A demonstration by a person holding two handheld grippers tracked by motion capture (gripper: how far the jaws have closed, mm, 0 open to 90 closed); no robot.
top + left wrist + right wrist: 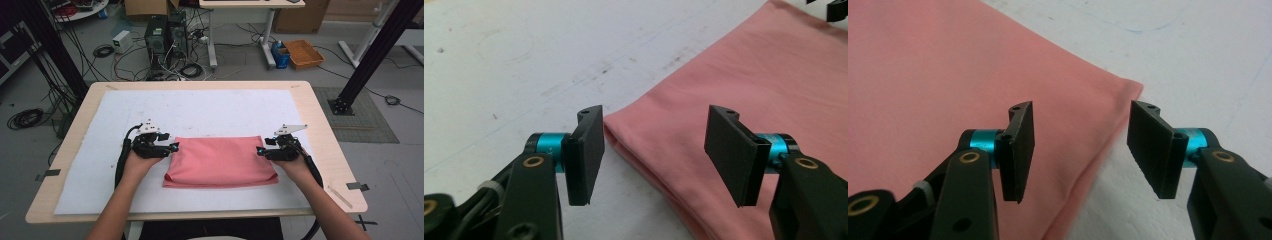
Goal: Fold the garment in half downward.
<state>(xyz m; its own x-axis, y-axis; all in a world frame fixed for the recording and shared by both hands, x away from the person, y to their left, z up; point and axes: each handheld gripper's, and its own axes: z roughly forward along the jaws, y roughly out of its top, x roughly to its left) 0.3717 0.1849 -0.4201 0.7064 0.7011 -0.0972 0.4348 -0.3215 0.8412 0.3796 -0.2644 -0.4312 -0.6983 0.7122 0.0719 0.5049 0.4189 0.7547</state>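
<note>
A folded pink cloth [220,161] lies flat on the white mat [200,112] in the middle of the table. My left gripper [172,147] is at the cloth's left edge, near its far corner. In the left gripper view its jaws stand apart above that edge of the pink cloth [744,75], pressing on nothing. My right gripper [260,150] is at the cloth's right edge. In the right gripper view its jaws stand apart over the corner of the pink cloth [973,75], and nothing is pinched between them.
The mat covers most of the wooden table [320,130]. Beyond the table's far edge are computer towers [165,35], loose cables and an orange basket [302,53] on the floor. A black frame post [372,55] stands at the right.
</note>
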